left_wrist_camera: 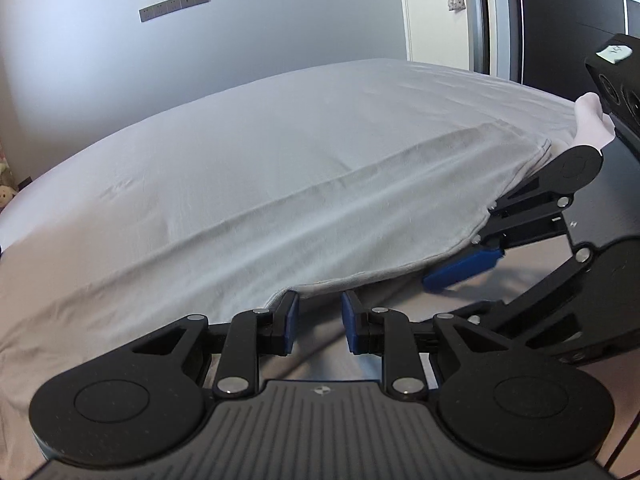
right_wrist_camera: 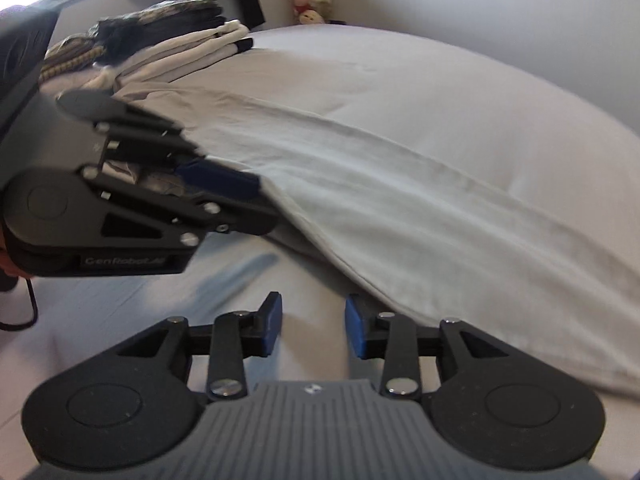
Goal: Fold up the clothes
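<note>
Left wrist view: a grey garment is spread flat on the bed, its near hem lifted. Both tools are seen spread, nothing pinched: left tool, right tool. Fabric looks soft, light and floppy, so it's probably best grabbed at the hem corners.

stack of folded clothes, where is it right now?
Right wrist view, upper left: the stack of folded clothes sits on the bed, beyond the left gripper and the grey garment.
</note>
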Motion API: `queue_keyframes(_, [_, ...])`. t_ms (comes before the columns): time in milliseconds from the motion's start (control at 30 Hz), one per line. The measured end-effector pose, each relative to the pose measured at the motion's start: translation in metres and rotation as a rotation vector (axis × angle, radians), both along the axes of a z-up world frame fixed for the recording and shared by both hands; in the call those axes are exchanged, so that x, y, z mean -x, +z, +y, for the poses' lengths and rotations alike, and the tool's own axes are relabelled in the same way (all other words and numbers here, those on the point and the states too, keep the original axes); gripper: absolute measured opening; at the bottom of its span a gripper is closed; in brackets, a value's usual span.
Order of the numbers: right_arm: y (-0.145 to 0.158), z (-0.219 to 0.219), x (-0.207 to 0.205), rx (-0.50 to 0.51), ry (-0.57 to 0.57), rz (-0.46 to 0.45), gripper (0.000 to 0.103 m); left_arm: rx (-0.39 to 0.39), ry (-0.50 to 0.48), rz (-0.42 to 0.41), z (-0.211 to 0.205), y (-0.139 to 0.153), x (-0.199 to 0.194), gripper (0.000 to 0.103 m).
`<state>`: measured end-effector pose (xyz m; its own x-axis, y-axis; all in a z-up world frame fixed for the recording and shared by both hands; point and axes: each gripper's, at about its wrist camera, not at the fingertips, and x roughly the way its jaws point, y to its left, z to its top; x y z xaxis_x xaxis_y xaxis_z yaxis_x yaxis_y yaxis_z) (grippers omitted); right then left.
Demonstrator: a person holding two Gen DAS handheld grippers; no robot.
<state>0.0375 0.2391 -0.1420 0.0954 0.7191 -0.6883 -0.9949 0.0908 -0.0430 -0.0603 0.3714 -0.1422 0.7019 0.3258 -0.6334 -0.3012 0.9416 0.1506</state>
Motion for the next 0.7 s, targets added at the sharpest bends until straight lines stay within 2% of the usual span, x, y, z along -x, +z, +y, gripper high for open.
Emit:
queue_keyframes(200, [-0.001,0.002,0.004,0.012,0.065,-0.246,0.041,-0.012,-0.048,0.033,-0.003,-0.005,0.005,0.028])
queue_keyframes(267, [-0.004,0.002,-0.003,0.036,0.078,-0.288,0.041,-0.003,-0.075,0.052,-0.005,-0.01,0.007,0.028])
queue_keyframes(367, [-0.004,-0.002,-0.022,0.045,0.084,-0.253,0.039,-0.009,-0.117,0.093,-0.01,-0.019,0.006,0.028])
queue_keyframes(467, [-0.004,-0.006,-0.034,0.047,0.077,-0.236,0.037,-0.051,-0.144,0.111,-0.015,-0.025,0.001,0.028])
queue_keyframes(700, [-0.007,-0.007,-0.028,0.024,0.131,-0.217,0.034,-0.097,-0.139,0.118,-0.02,-0.031,-0.031,0.031])
